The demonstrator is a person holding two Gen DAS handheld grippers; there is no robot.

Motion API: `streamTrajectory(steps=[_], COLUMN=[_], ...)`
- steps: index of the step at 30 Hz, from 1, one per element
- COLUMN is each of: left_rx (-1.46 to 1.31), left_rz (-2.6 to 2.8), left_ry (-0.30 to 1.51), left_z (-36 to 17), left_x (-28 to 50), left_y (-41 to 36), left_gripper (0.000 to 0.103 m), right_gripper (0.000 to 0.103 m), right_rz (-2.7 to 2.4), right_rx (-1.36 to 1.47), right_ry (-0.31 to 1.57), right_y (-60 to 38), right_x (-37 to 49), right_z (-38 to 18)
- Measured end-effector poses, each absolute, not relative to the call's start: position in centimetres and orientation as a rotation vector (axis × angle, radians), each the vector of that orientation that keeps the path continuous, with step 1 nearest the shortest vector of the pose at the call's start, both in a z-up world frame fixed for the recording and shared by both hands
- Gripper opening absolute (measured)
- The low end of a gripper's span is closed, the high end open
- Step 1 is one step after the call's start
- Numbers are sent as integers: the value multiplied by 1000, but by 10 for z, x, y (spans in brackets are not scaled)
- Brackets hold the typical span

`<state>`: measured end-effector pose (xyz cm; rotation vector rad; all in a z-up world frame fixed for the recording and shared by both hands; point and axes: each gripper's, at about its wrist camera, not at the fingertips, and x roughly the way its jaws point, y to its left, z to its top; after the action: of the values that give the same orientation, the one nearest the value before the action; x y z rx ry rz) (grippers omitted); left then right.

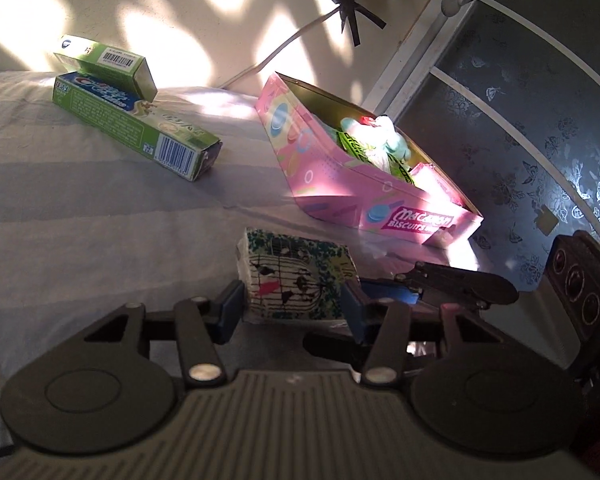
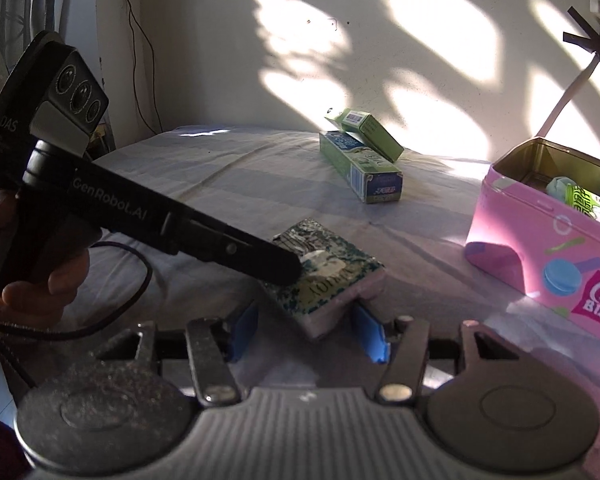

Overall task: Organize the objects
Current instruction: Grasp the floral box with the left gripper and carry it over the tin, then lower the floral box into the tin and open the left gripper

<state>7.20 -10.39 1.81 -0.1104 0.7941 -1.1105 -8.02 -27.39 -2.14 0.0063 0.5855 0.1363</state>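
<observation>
A small soft tissue pack printed with a birdcage and green leaves (image 1: pixel 296 276) lies on the pale striped bedsheet (image 1: pixel 80 208), and both grippers are at it. The left gripper (image 1: pixel 292 304) has its blue pads (image 1: pixel 230 300) against the two sides of the pack, so it looks clamped on it. From the right wrist view the right gripper (image 2: pixel 308 330) straddles one corner of the same pack (image 2: pixel 332 276); its pads stand slightly off the wrapper, so I read it as open around the corner, not gripping.

Just beyond stands the open pink biscuit tin (image 1: pixel 340 184), already holding a mint-green soft thing and a green-printed packet. Two green toothpaste cartons (image 1: pixel 132 120), one leaning across the other, lie farther back near the sunlit wall.

The risks, as I judge them: the pack is squashy, so a grip on its sides may buckle it and let it slide out on the lift. Two grippers crowding one small thing may knock fingers or tug it opposite ways. The tin is fairly full, so the pack may perch on top or catch the rim.
</observation>
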Motion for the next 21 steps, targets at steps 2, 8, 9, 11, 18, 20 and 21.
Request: streamTrajectory(steps=[2, 8, 9, 11, 18, 20, 21], left_rx=[-100, -37, -32, -18, 123, 126, 115], left_rz=[-1150, -1219, -1223, -1226, -1085, -1044, -1029], left_ry=[751, 647, 645, 658, 648, 648, 655], left_z=[36, 75, 77, 78, 67, 66, 67], left_x=[70, 71, 72, 76, 90, 95, 96], left_y=[-117, -190, -201, -225, -283, -287, -288], left_gripper=[54, 54, 54, 54, 67, 68, 68], right_gripper=[51, 50, 51, 51, 63, 66, 66], right_rz=[99, -43, -68, -114, -182, -206, -208], right_rx=[37, 49, 50, 68, 180, 205, 232], right_ry=[526, 376, 371, 375, 420, 412, 404], right_y=[-291, -339, -347, -366, -413, -418, -421], right_x=[-86, -96, -95, -90, -63, -59, -61], right_z=[-8, 28, 31, 31, 17, 12, 10])
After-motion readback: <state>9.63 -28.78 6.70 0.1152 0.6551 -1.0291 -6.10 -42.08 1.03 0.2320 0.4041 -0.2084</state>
